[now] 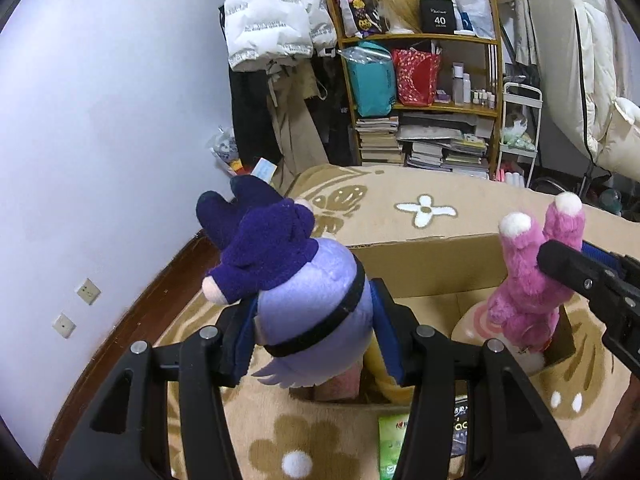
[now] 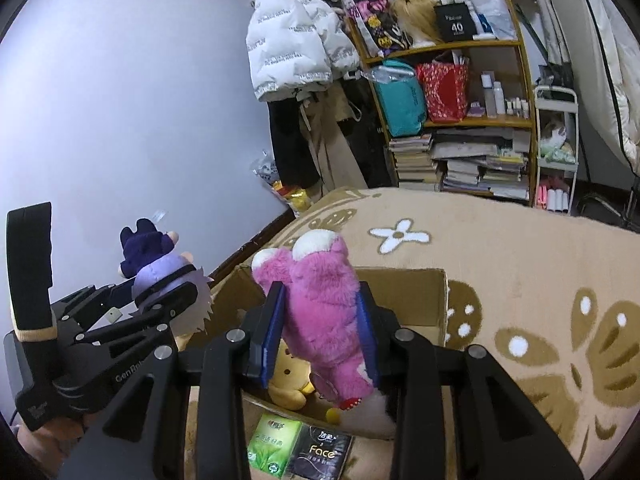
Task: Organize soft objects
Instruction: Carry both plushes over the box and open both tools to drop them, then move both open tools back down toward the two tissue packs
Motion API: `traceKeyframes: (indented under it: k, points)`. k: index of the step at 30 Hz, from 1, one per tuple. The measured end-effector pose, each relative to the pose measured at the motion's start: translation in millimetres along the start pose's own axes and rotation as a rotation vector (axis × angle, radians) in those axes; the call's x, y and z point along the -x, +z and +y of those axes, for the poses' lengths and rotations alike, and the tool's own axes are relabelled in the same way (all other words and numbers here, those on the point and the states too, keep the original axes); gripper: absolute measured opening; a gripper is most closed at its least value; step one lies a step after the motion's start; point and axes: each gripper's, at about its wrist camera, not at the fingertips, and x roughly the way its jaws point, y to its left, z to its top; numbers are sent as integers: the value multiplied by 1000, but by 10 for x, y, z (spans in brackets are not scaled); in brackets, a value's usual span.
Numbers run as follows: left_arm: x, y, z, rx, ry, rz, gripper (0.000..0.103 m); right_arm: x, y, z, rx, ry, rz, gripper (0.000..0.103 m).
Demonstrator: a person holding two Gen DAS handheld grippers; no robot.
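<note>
Our left gripper (image 1: 312, 344) clamps the purple plush (image 1: 292, 300) and our right gripper (image 2: 320, 336) clamps the pink plush (image 2: 324, 304), both above the cardboard box (image 2: 420, 292); released together, they may collide or tumble outside, because the box seems already crowded

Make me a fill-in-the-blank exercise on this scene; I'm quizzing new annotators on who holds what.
1. The left tool is shut on the ____ plush toy.
2. The right tool is shut on the ____ plush toy.
3. Both toys are held above an open ____ box.
4. A ____ plush toy lies inside the box.

Missing words: purple; pink; cardboard; yellow
</note>
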Motion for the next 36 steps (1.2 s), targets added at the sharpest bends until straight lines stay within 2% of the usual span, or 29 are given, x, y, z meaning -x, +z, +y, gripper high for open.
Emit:
traceKeyframes:
  k: [2,5,7,10,12,13,16,18,20,24,30,36]
  points:
    - [-98,19,22,10,-22,15,52,-35,-44,-20,-8,-11,8,38]
    - [-243,3,130,81,-84,60,54,-91,-60,-19,3,-23,37,38]
    - [-314,-14,183,107,-83,68,54,-132,-78,-14,8,-22,58,38]
    - [-390,-32,175,93,-66,74,55,-174,-97,-21,12,-24,79,41]
    - [-411,-38,145,78,-60,75,56,-182,-118,-16,10,-25,90,51]
    - [-417,-43,138,77,-57,74,58,-182,-121,-25,7,-25,90,51]
    - [-409,-48,128,75,-67,75,79,-173,-118,-51,-7,-31,97,61]
    - [-384,-46,121,71,-54,68,93,-163,-124,-77,-28,-26,107,87]
    - [-340,-47,121,67,-29,54,95,-124,-136,-94,-46,-24,101,93]
    - [-288,-41,120,53,7,51,97,-45,-163,-70,-28,-47,106,98]
    - [-152,-61,166,51,14,49,100,56,-240,5,-8,-78,114,101]
    - [39,-172,214,33,-2,84,101,188,-317,88,12,-95,114,101]
